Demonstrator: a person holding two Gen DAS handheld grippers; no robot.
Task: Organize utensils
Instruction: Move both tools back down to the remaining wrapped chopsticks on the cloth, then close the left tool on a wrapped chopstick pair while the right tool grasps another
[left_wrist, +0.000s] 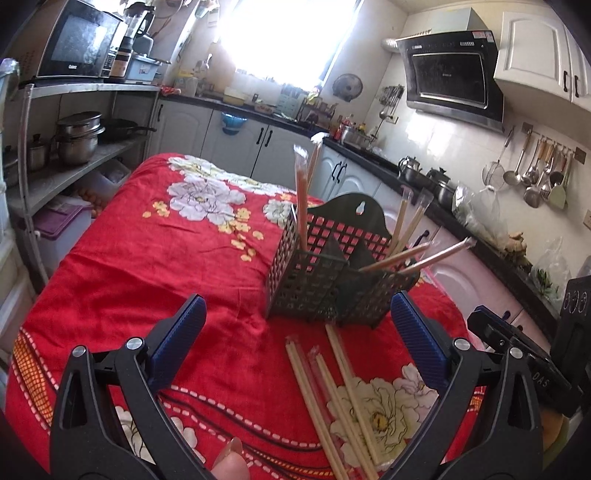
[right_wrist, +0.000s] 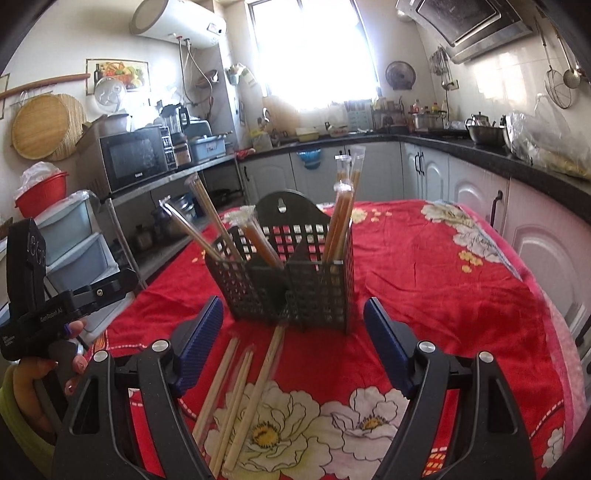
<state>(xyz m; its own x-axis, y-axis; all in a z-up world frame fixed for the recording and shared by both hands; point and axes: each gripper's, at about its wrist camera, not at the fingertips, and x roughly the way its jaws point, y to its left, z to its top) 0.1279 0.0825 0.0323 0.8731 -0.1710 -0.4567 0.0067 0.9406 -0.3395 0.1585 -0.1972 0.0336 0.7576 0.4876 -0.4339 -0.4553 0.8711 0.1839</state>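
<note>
Here, both grippers' fingers spread empty; pale wooden chopsticks lie lengthwise ahead, below the right gripper, before the black perforated plastic caddy.

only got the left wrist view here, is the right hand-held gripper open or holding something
Observer: Open; the right hand-held gripper has nothing between its pads.
Operator: where are the loose chopsticks relative to it
Observer: The loose chopsticks lie on the cloth, nearer its left finger than its right.
Operator: is my left hand-held gripper in that view
Observer: Only its body, at the left edge, held by a hand.
</note>
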